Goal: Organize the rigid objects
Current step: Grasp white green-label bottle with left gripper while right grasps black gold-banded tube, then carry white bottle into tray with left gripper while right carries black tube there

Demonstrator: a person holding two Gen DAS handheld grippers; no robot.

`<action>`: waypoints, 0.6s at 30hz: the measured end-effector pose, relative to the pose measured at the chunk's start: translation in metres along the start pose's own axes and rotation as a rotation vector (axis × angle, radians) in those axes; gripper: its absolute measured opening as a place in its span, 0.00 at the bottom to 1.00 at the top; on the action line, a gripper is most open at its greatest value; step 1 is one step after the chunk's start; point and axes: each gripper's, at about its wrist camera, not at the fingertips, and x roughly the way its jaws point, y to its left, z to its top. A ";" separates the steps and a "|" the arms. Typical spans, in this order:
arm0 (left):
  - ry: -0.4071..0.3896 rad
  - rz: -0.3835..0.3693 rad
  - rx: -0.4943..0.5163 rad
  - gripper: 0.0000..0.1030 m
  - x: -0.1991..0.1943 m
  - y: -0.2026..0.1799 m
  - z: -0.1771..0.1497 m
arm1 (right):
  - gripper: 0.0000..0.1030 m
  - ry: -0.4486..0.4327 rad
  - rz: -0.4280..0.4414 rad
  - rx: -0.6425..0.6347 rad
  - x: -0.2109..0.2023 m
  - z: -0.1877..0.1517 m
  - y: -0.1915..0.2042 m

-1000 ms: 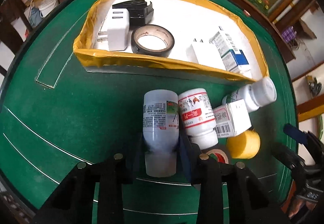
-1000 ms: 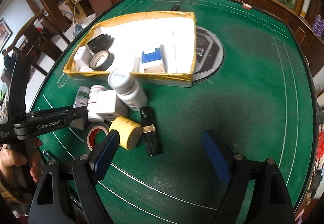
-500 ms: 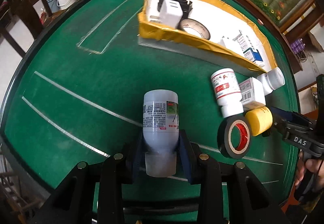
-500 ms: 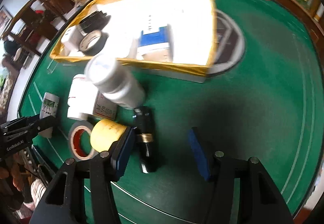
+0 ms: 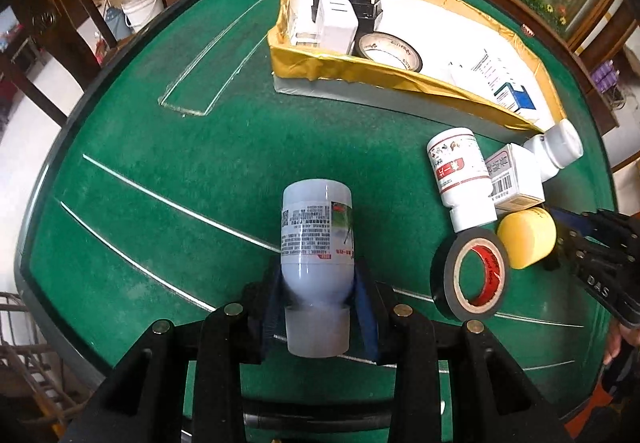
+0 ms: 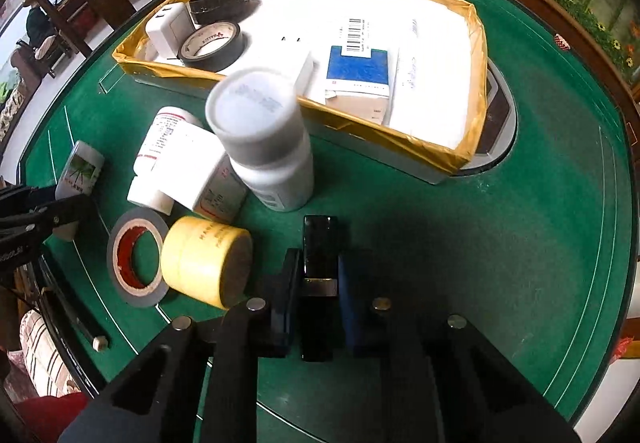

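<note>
My left gripper (image 5: 318,293) is shut on a white labelled bottle (image 5: 316,243), held by its neck above the green table. It also shows at the left of the right wrist view (image 6: 78,175). My right gripper (image 6: 318,283) is shut on a black rectangular bar with a metal band (image 6: 319,263), which lies on the table. A yellow-taped box (image 5: 400,77) at the back holds a white adapter (image 5: 338,29), a black tape roll (image 5: 390,51) and small cartons (image 6: 358,77).
Between the grippers lie a red-labelled bottle (image 5: 460,175), a white carton (image 5: 516,179), a leaning white bottle (image 6: 264,147), a yellow tape roll (image 6: 204,261) and a black-and-red tape roll (image 5: 470,279). The round table's edge (image 5: 48,179) is near on the left.
My left gripper has lifted the white bottle and drawn it back and left, away from the pile. My right gripper has moved in and closed on the black bar.
</note>
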 end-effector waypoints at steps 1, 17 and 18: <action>0.001 0.008 0.008 0.35 0.001 -0.003 0.003 | 0.17 -0.002 -0.002 -0.005 0.000 -0.002 0.000; -0.002 -0.010 -0.014 0.35 0.003 -0.001 0.005 | 0.16 -0.022 -0.031 -0.045 0.000 0.001 0.008; -0.001 -0.014 -0.016 0.35 0.003 0.000 0.006 | 0.16 -0.018 -0.021 -0.030 0.000 0.001 0.006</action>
